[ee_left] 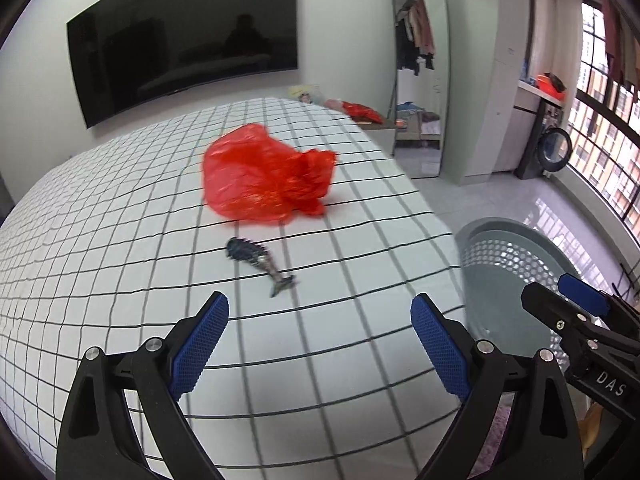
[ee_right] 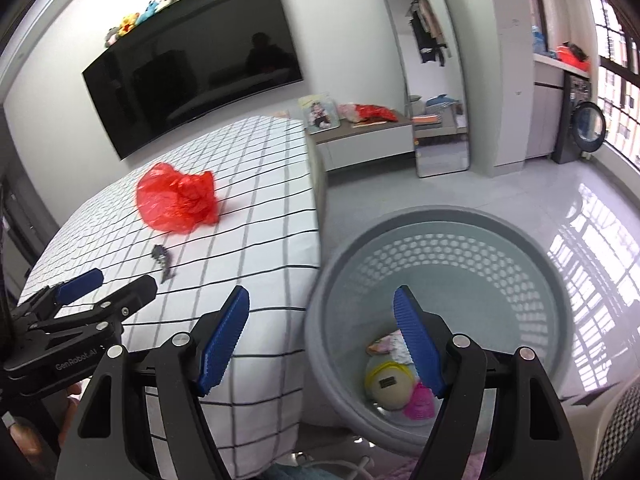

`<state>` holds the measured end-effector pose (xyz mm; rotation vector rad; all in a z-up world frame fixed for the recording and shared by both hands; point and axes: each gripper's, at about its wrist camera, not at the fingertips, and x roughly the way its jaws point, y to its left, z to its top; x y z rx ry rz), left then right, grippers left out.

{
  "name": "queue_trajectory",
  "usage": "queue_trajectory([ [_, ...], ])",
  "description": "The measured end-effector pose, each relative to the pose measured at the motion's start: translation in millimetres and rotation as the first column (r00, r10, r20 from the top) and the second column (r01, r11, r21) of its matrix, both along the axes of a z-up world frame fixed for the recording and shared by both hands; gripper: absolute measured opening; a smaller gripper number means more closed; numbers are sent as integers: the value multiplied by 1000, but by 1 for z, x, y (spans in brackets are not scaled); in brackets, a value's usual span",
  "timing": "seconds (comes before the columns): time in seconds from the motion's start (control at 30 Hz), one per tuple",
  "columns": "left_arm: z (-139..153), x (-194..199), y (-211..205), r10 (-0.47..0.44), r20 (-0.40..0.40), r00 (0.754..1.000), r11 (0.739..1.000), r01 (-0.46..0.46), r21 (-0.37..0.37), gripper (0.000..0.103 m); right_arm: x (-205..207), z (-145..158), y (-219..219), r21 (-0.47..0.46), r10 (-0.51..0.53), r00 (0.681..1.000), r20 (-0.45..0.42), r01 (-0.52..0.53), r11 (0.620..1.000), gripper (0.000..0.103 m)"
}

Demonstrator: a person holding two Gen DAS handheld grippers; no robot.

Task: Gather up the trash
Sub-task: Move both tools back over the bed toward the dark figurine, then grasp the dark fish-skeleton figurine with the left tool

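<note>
Red crumpled plastic bag (ee_left: 266, 174) lies on the bed (ee_left: 100, 240), toward the middle, well in from the right edge. A small dark wrapper scrap (ee_left: 260, 264) sits just nearer than the bag, apart from it. Both are untouched.

Left gripper (ee_left: 320, 344) hovers over the bed's near part, fingers (ee_left: 202, 348) spread wide, nothing held, roughly lined up with the scrap. Right gripper (ee_right: 322, 344) hangs past the bed's right edge, over the near rim of the grey perforated basket (ee_right: 460, 248) on the floor; fingers wide, empty.

Risks, as judged:
- Thin film may slip or balloon out of a shallow pinch; bag could be dropped short of the basket.
- Scrap lies flat on soft sheet; fabric may be pinched along with it.
- Frames are motion-blurred, so placement could be off.

View differences: basket contents (yellow round item (ee_right: 390, 384), pink piece (ee_right: 418, 400)) are shown only in the right wrist view; the left wrist view shows just part of the basket rim, but gives the bag and scrap larger and more centred.
</note>
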<state>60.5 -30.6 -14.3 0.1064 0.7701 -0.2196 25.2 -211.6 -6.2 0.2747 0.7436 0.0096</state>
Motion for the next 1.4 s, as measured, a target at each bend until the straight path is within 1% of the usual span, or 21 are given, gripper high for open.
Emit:
queue_trajectory([
  [0.07,-2,4,11,31,-5,999,1000,-31,3,91,12,0,10,7,34,999,-4,-34,999,72],
  [0.23,-6,17,38,99,-29,995,995,-99,-1,91,39,4,33,-16,101,995,-4,-101,995,72],
  [0.37,-11,28,50,141,-53,989,990,-141,-6,91,54,4,46,-26,129,992,-7,-129,991,72],
  [0.47,-16,37,52,155,-79,985,988,-157,-10,91,61,3,49,-32,137,991,-8,-137,990,72],
  [0.73,-22,64,45,197,-127,972,979,-201,-18,91,70,-4,35,-10,112,993,-20,-112,994,72],
  [1.03,-34,89,30,261,-164,951,965,-260,25,91,70,-6,8,46,70,998,-9,-70,997,72],
  [1.13,-38,94,27,275,-178,945,961,-274,35,87,69,-6,0,59,60,998,-6,-60,996,72],
  [1.27,-40,98,20,285,-175,943,959,-278,62,76,67,-7,-10,80,47,999,-6,-46,996,72],
  [1.33,-41,100,17,283,-168,944,959,-276,63,73,67,-7,-13,86,43,999,-7,-42,995,72],
  [1.37,-40,99,17,281,-167,945,960,-274,60,70,67,-7,-13,87,42,999,-6,-42,995,72],
  [1.4,-40,99,17,277,-167,946,961,-271,54,65,67,-8,-13,87,42,999,-4,-41,995,72],
])
